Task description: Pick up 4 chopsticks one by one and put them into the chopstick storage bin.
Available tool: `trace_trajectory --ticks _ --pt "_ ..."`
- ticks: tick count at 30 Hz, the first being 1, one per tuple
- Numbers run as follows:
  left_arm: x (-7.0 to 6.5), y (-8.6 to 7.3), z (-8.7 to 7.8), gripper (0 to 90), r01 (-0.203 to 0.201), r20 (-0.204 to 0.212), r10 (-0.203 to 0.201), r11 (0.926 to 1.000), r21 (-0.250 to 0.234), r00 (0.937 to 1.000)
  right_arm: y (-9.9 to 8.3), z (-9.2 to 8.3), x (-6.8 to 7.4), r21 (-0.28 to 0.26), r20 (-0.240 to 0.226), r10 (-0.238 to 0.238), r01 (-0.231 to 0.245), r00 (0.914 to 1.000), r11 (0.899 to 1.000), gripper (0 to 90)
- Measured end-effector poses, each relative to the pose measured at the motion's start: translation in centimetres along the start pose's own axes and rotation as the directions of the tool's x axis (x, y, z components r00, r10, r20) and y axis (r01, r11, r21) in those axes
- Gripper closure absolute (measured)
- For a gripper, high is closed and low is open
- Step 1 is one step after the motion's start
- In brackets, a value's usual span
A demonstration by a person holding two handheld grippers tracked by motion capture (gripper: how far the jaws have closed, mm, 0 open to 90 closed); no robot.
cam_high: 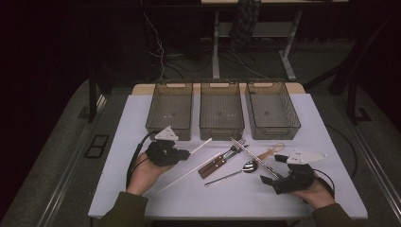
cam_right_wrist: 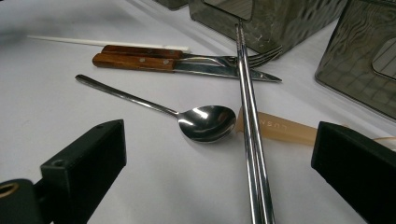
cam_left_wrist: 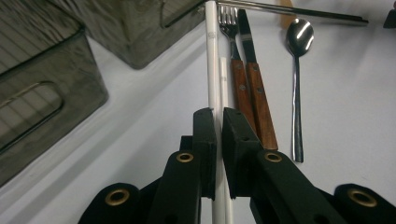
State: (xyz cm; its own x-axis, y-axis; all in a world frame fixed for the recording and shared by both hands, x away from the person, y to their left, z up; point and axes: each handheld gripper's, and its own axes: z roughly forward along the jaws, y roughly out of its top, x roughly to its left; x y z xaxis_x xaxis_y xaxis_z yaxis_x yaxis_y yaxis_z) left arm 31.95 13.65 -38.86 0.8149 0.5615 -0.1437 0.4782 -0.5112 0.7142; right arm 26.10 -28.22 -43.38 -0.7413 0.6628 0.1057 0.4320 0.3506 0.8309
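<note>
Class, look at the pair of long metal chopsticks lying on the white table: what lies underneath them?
The metal chopsticks cross over a pale wooden handle and over the tips of the wood-handled knife and fork. The part of each directly beneath them is covered.

- White chopstick (cam_left_wrist: pixel 212 56): long, slim, plain, pinched near one end between black jaws.
- It slants across the white table (cam_high: pixel 142 189), tip beside the fork (cam_left_wrist: pixel 229 28).

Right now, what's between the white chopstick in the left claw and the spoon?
High view: the wooden-handled fork and knife lie side by side between the white chopstick and the spoon.
</note>
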Motion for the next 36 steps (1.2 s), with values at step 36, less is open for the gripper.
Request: trace_trajectory --ticks 36 --pt "4.5 1.2 -3.5 83.7 0.089 -0.077 -0.096 0.9914 -0.096 0.9924 -0.1 0.0 0.0 0.004 0.024 0.022 -0.022 0.9995 1.0 2.7"
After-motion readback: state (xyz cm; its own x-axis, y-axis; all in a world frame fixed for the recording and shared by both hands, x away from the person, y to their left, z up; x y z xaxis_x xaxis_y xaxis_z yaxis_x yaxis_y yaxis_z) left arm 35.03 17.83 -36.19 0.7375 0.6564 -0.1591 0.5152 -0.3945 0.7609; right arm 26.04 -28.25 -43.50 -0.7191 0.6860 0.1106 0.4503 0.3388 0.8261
